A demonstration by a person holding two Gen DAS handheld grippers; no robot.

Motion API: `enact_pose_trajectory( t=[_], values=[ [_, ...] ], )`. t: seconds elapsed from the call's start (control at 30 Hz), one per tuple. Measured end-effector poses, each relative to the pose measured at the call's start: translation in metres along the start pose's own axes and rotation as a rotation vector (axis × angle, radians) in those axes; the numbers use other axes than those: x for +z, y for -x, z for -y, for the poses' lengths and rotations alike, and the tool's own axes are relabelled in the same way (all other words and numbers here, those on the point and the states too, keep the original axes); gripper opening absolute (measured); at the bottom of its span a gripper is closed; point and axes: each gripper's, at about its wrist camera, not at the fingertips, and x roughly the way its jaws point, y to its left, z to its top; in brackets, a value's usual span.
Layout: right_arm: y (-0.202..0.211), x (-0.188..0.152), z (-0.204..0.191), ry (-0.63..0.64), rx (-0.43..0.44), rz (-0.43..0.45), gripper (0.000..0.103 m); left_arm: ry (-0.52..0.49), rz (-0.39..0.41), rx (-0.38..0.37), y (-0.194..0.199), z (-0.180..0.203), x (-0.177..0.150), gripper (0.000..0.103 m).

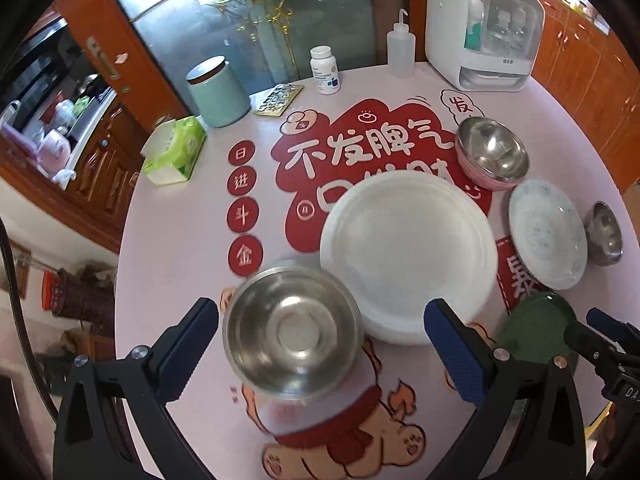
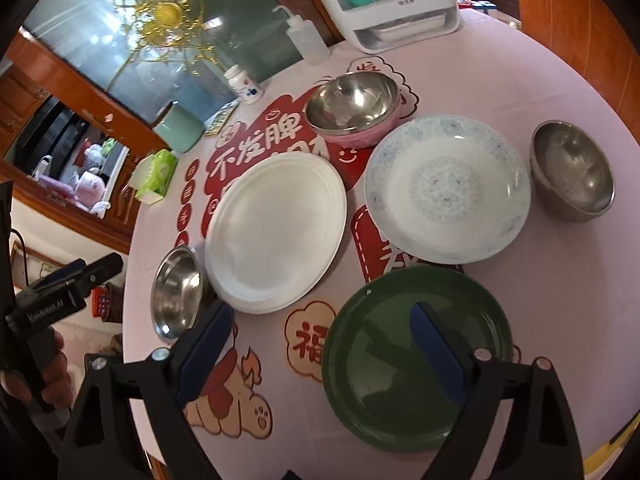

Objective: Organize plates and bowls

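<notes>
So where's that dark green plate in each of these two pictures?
Left wrist view: green plate sits low at the right edge, partly hidden behind the gripper finger.
Right wrist view: green plate fills the lower centre-right, under one finger.
Shared landmark: the big white plate, just left of it in both.

Two wrist fisheyes, steeply down, close above table (image 1: 180,240), sharing white plate (image 1: 408,256)

The tablecloth (image 1: 192,240) reads "不发脾气" and "福"; the left tongs (image 2: 80,276) "GenRobot.AI".
</notes>
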Motion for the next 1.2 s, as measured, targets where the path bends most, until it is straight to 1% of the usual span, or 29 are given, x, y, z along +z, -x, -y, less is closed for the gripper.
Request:
enact_pose_trajectory(
  t=[0.23, 0.4, 0.63, 0.7, 0.77, 0.8, 0.83, 0.97, 1.03, 1.2],
  values=[
    [-0.037, 0.009, -0.001, -0.032, -0.042, -0.028, 0.079, -0.04, -0.029, -0.027, -0.046, -0.012, 0.032, 0.102],
    [-0.06, 0.014, 0.002, -0.058, -0.055, -0.035, 0.072, -0.032, -0.066, -0.053, -0.085, -0.02, 0.048, 0.102],
    [-0.083, 0.02, 0.008, -0.098, -0.08, -0.046, 0.065, -0.013, -0.141, -0.103, -0.133, -0.025, 0.056, 0.101],
    [-0.089, 0.02, 0.01, -0.11, -0.083, -0.053, 0.061, -0.016, -0.157, -0.108, -0.144, -0.023, 0.057, 0.099],
    [-0.095, 0.02, 0.011, -0.12, -0.085, -0.065, 0.059, -0.021, -0.17, -0.114, -0.155, -0.021, 0.057, 0.099],
    [-0.098, 0.02, 0.011, -0.124, -0.083, -0.069, 0.056, -0.022, -0.176, -0.115, -0.158, -0.02, 0.057, 0.099],
    [-0.1, 0.02, 0.011, -0.127, -0.082, -0.076, 0.053, -0.026, -0.185, -0.116, -0.163, -0.019, 0.058, 0.098],
    [-0.107, 0.02, 0.011, -0.136, -0.078, -0.092, 0.052, -0.035, -0.213, -0.133, -0.181, -0.016, 0.06, 0.093],
    [-0.11, 0.021, 0.012, -0.139, -0.078, -0.098, 0.051, -0.028, -0.234, -0.144, -0.191, -0.016, 0.061, 0.085],
    [-0.114, 0.023, 0.017, -0.156, -0.061, -0.113, 0.045, -0.009, -0.268, -0.174, -0.206, -0.017, 0.061, 0.078]
  ],
)
